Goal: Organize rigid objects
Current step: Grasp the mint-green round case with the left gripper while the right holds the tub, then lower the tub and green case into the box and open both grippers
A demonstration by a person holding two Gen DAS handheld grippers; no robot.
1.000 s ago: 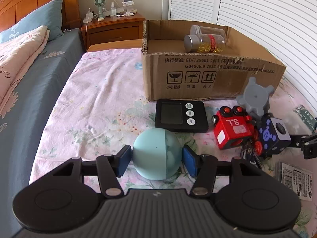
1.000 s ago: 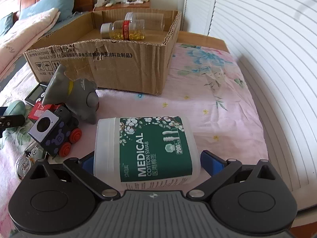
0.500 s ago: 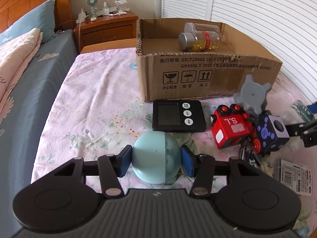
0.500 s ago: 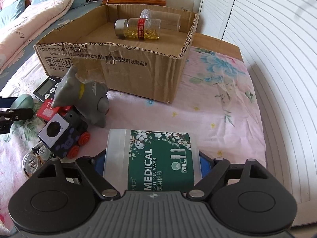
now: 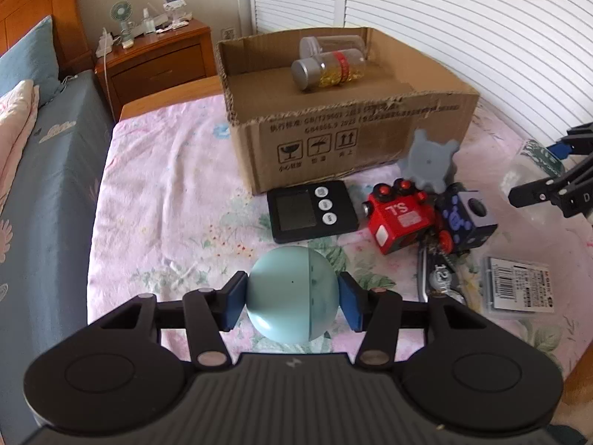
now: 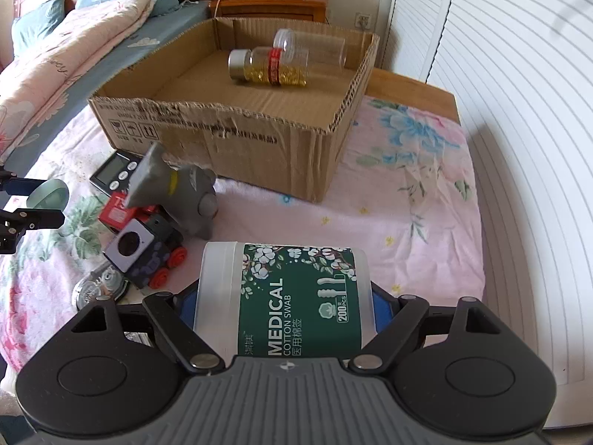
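We have both loads in hand and are at the carrying step, with the cardboard box (image 6: 237,137) ahead of both pairs of fingers as the likely place to put them. The left gripper (image 5: 292,298) has its fingers closed narrow on the pale blue ball (image 5: 292,293), one blue pad on each side of it, and the ball looks lifted clear of the flowered bedspread (image 5: 166,200). The right gripper (image 6: 283,306) has its fingers spread fairly wide around the cotton swab tub (image 6: 285,296), which lies crosswise between them with the green label up; the pads are mostly hidden behind the tub, so we judge the hold from how it sits. Beyond the left fingers lie the black timer (image 5: 311,209), the red toy car (image 5: 398,218), the dark blue toy block (image 5: 469,218) and the grey knob-shaped piece (image 5: 428,165), all just short of the box wall. Inside the box, a capsule bottle (image 6: 268,66) and a clear jar (image 6: 311,46) lie toward the far side. Next, we judge, each load must clear the torn near rim before it goes down on the bare cardboard floor, and the ball may roll once let go.
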